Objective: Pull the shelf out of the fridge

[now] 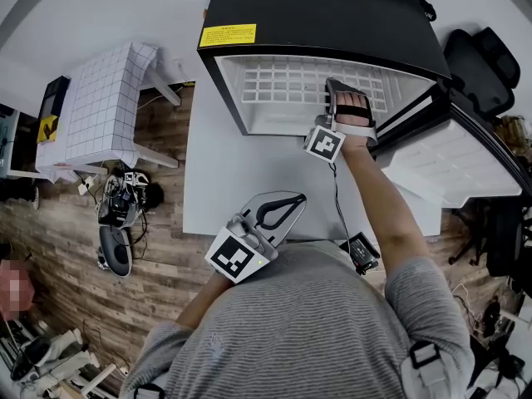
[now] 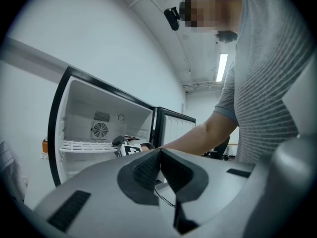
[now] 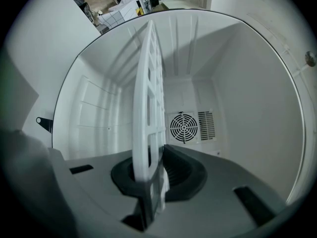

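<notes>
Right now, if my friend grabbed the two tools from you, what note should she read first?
The left tool is shut and empty, held near the body in front of the fridge.
The right tool reaches into the fridge and is shut on the front edge of the shelf.
The shelf lies level inside the fridge, and the door stands open at the right.
Done: door open, shelf gripped.
Left: pull the shelf straight out toward you.

The fridge (image 1: pixel 332 15) is black outside and white inside, with a yellow label (image 1: pixel 227 35). The shelf (image 1: pixel 274 86) is a white grid. The shirt (image 1: pixel 316 331) has grey stripes; the floor (image 1: pixel 75 223) is brown wood.
</notes>
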Action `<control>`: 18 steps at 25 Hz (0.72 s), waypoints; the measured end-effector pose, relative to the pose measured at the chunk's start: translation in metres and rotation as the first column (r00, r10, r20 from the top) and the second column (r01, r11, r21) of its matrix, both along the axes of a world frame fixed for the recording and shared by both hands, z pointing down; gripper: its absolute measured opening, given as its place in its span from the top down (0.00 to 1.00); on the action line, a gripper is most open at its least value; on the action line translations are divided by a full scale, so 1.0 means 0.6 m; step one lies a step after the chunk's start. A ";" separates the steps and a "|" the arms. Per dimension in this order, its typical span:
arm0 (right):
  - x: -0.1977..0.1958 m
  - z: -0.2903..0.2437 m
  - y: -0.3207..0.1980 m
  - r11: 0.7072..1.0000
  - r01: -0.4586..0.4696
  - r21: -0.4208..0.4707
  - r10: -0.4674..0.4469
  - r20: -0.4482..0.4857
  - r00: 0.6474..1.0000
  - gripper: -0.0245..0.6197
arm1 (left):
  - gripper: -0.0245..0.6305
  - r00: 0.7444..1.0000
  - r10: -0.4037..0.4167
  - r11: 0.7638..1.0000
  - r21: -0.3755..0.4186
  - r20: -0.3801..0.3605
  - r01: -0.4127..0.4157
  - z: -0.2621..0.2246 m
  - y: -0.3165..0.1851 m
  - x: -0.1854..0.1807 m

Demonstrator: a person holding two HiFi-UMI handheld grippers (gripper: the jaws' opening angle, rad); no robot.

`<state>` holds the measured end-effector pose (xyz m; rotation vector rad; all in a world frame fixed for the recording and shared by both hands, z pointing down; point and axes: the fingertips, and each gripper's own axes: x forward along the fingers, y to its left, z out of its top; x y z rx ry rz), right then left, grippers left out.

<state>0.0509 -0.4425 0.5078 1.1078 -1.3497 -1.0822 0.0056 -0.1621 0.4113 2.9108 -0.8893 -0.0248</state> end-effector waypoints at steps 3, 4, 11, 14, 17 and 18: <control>0.006 0.000 0.001 1.000 -0.010 0.013 0.010 -0.032 0.999 0.90 | 0.95 1.000 0.008 1.000 0.007 0.005 -0.008 0.000 0.003 0.003; 0.007 0.000 0.002 1.000 -0.010 0.012 0.011 -0.035 0.999 0.90 | 0.95 1.000 0.010 1.000 0.006 0.005 -0.010 0.000 0.005 0.003; -0.012 0.000 0.017 0.999 0.021 -0.027 -0.020 0.034 0.999 0.90 | 0.95 1.000 0.011 1.000 0.015 0.003 -0.011 -0.002 0.010 0.002; -0.010 0.002 0.023 0.999 0.018 -0.029 -0.017 0.033 0.999 0.90 | 0.95 1.000 0.012 1.000 0.020 0.004 -0.012 -0.003 0.014 0.005; -0.009 0.003 0.031 0.999 0.019 -0.032 -0.018 0.030 0.999 0.90 | 0.95 1.000 0.016 1.000 0.025 0.008 -0.016 -0.004 0.017 0.005; -0.009 0.003 0.034 0.999 0.019 -0.028 -0.019 0.023 1.000 0.90 | 0.95 1.000 0.016 1.000 0.027 0.008 -0.016 -0.005 0.018 0.005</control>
